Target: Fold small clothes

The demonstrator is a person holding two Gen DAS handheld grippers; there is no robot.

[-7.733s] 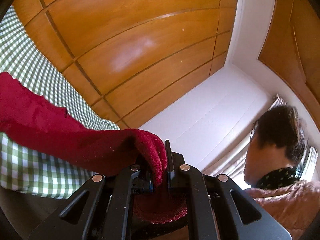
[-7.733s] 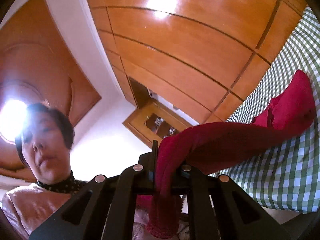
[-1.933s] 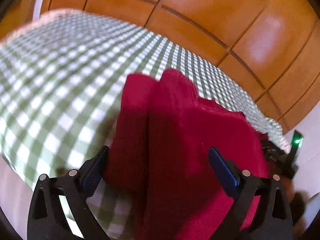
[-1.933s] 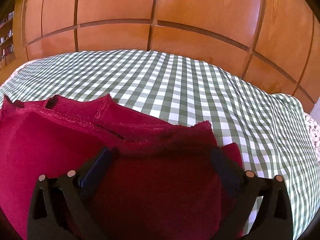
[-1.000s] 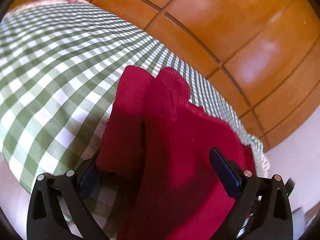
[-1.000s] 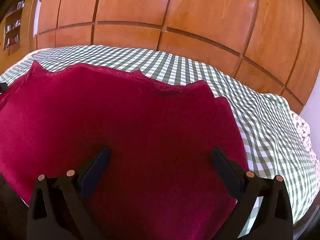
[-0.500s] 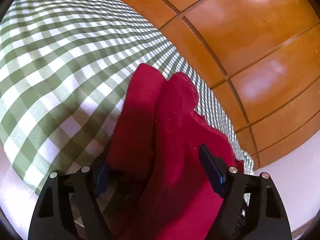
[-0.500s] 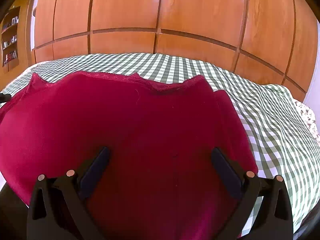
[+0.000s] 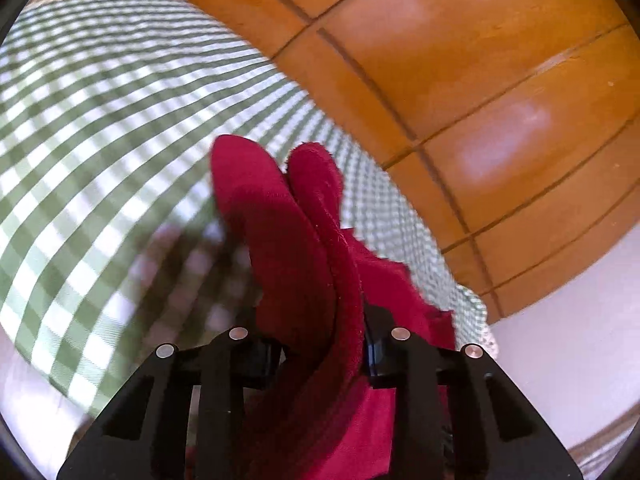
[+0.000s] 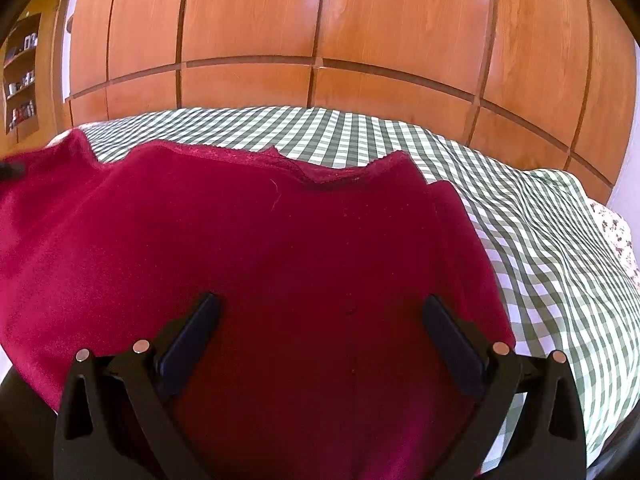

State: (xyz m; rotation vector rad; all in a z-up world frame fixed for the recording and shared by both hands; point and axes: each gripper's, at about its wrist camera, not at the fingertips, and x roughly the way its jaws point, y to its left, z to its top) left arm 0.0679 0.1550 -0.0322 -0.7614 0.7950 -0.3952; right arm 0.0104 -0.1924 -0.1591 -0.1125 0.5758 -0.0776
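A dark red knitted garment lies folded on a green-and-white checked cloth. In the left wrist view the garment runs up from between the jaws in two thick layers. My left gripper is shut on its near edge. My right gripper is open, its two fingers spread wide just above the flat red cloth, holding nothing. The garment's far edge is wavy and ends short of the cloth's far side.
Orange wooden panelling rises behind the checked cloth. A shelf with small items stands at the far left. A floral fabric shows at the cloth's right end. The cloth's near edge drops off at lower left.
My left gripper has closed from open onto the garment's edge and the view has tilted, blurred by motion. My right gripper has stayed open over the garment.
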